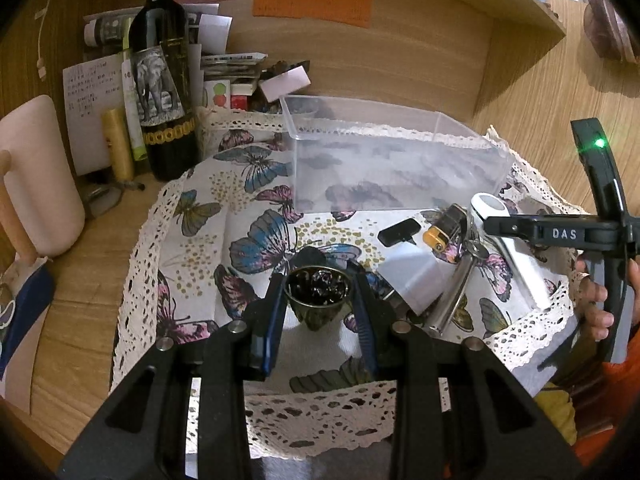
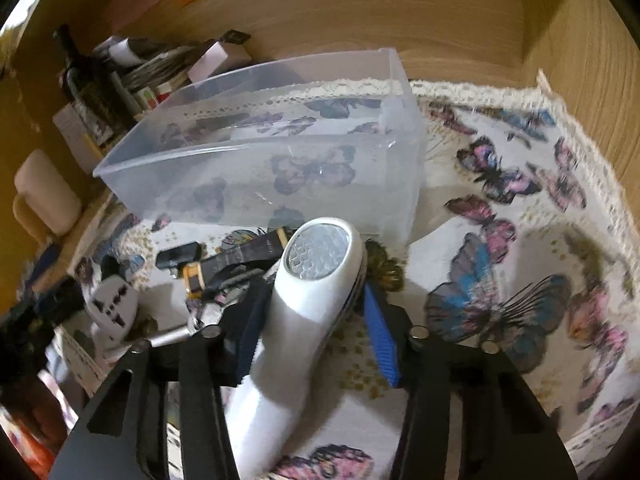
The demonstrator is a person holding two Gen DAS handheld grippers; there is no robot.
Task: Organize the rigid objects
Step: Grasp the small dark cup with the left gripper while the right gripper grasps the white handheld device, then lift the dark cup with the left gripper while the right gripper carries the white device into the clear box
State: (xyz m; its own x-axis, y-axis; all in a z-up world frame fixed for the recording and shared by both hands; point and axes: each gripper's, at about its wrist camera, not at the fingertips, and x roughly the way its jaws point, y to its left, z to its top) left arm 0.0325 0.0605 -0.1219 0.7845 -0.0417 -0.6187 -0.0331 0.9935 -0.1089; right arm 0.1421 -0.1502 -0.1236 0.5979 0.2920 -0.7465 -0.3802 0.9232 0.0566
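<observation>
So, bin (image 1: 394,162): we see nothing inside yet.
Left gripper (image 1: 318,300): fingers clasp the cup (image 1: 318,294) over the cloth (image 1: 192,240).
Right gripper (image 2: 316,320): fingers straddle the torch (image 2: 304,284); grip unclear.
Left to sort: plug (image 2: 112,308), black stick (image 1: 400,231), lighter (image 1: 444,227).

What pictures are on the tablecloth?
Blue, pink and olive butterflies with gold dots on the white, lace-edged tablecloth; clearest in the left wrist view.

White letters "DAS" are showing on the black body of the right gripper (image 1: 568,234). Print on the wine bottle label (image 1: 160,88), sticky notes (image 1: 312,2) and paper sheet (image 1: 94,92) is staying illegible.
</observation>
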